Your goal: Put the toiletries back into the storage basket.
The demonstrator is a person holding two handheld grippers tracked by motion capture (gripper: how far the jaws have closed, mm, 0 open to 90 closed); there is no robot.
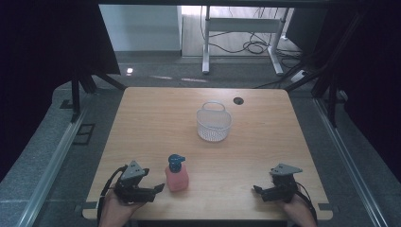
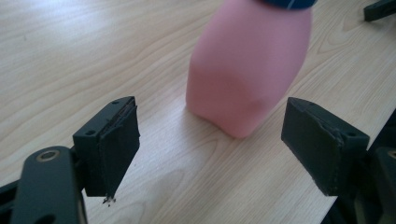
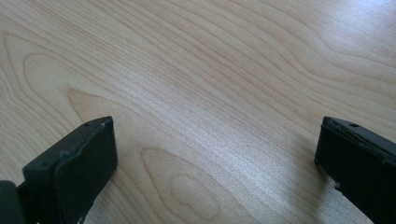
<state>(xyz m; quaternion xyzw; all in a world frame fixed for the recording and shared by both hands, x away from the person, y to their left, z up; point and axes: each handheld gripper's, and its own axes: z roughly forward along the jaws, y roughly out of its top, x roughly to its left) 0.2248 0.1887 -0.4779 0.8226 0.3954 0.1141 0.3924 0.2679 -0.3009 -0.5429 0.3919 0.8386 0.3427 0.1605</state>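
A pink bottle (image 1: 177, 178) with a dark blue cap (image 1: 176, 162) stands upright near the table's front edge, left of centre. My left gripper (image 1: 160, 188) lies just left of it, open, jaws pointing at the bottle's base. In the left gripper view the bottle (image 2: 247, 70) stands close ahead between the spread jaws, untouched, and my left gripper (image 2: 224, 154) holds nothing. My right gripper (image 1: 257, 190) rests at the front right, open, pointing left, with bare wood between its jaws (image 3: 217, 168). A white mesh basket (image 1: 213, 126) with a handle stands near the table's middle, toward the back.
The wooden table (image 1: 156, 118) has a black cable hole (image 1: 238, 100) at the back, right of centre. Its front edge runs just below both hands. Dark curtains flank the table; a white desk frame (image 1: 241, 28) and cables lie on the floor beyond.
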